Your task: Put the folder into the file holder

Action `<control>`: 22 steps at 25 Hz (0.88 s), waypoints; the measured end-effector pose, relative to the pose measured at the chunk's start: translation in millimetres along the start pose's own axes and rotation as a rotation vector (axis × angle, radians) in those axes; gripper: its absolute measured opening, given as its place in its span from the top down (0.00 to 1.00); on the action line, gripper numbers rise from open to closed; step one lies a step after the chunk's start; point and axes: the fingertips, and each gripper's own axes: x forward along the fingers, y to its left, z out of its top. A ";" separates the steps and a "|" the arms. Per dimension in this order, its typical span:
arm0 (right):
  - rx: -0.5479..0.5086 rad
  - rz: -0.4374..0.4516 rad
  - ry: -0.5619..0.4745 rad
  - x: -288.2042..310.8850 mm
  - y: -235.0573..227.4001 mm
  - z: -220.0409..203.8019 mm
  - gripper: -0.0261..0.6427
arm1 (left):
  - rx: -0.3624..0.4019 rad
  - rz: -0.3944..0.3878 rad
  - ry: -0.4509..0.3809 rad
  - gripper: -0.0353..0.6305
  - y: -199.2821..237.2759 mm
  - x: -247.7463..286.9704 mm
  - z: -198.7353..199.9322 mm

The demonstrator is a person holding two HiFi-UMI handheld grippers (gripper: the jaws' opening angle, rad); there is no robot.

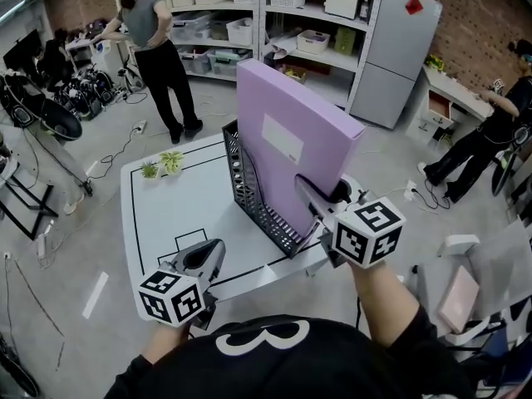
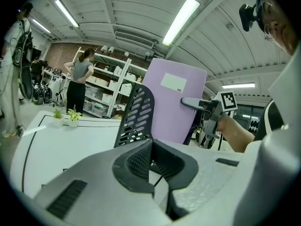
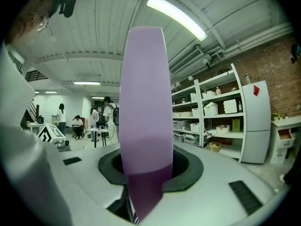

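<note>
As the head view is looking down, folder (image 1: 291, 131): lilac, standing on end and leaning slightly, its lower part sitting in the holder beside the mesh wall. Its bottom edge is hiding, so I cannot tell whether it is resting on the holder's floor.
Head view, holder (image 1: 253, 194): black mesh, standing on the white table (image 1: 154, 214) toward its right side.
Head view, right gripper (image 1: 320, 206): its fingers are clamping the folder's near edge, low down.
Head view, left gripper (image 1: 208, 260): hovering over the table's near part, left of the holder and apart from it, carrying nothing.
Head view, plants (image 1: 162, 165): two small pots sitting at the table's far left corner.
Head view, people: one person (image 1: 154, 48) is standing by the shelves (image 1: 283, 23) beyond the table; another (image 1: 490, 135) is bending over at the far right.
Left gripper view, left gripper (image 2: 150, 149): its fingertips are meeting, with nothing lying between them.
Left gripper view, folder (image 2: 171, 102): rising behind the holder's (image 2: 136, 114) curved mesh wall, with the right gripper (image 2: 186, 101) pinching its edge.
Right gripper view, folder (image 3: 143, 102): its narrow edge is filling the middle, running up from between the jaws.
Right gripper view, right gripper (image 3: 146, 171): both pads are pressing on the folder.
</note>
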 end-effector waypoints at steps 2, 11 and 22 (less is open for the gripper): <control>-0.020 0.003 0.004 2.8 2.8 0.7 0.75 | -0.003 0.005 -0.002 0.94 1.1 -1.9 0.1; -0.046 0.002 0.017 9.5 9.2 0.8 0.75 | -0.026 0.018 -0.011 0.94 6.7 -10.0 -7.3; 0.010 0.011 -0.001 13.5 4.9 -6.6 0.75 | -0.040 0.020 -0.005 0.94 9.0 -5.6 -10.5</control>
